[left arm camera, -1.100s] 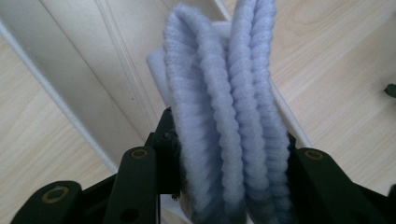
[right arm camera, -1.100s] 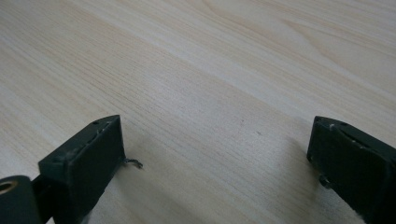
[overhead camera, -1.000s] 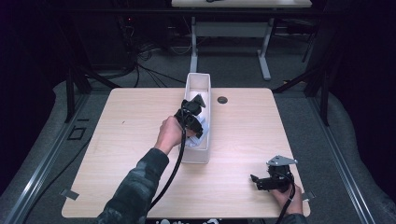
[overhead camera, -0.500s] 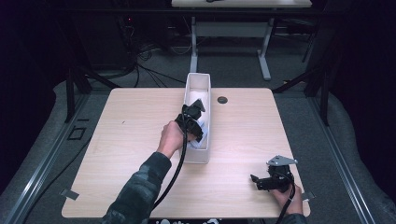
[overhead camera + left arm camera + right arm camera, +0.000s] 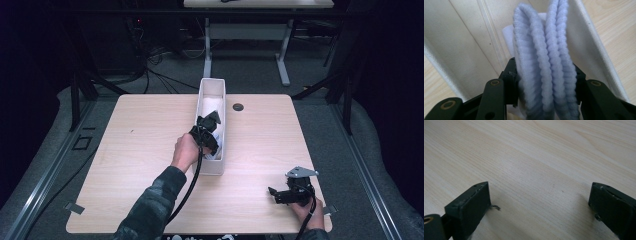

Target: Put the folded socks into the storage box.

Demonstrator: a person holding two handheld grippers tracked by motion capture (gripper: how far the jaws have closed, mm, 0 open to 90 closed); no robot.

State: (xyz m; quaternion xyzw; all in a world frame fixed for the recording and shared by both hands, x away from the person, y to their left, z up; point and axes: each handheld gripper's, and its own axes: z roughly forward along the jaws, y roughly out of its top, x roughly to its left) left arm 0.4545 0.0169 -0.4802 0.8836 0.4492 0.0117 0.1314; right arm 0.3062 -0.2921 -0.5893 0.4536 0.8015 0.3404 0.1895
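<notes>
Between the left gripper's (image 5: 544, 100) pinching jaws, a soft folded cloth (image 5: 546, 57) (light, squashy) sits best gripped mid-fold; right gripper (image 5: 540, 205) spread.

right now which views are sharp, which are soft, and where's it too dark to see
High view: table evenly lit, room around it nearly black, whole picture a bit soft. Left gripper view: the cloth between the jaws is so close that it blurs at the bottom; bin wall bright, no glare. Right gripper view: wood grain is sharp up close and softens farther off, with soft shadows by the jaws.
</notes>
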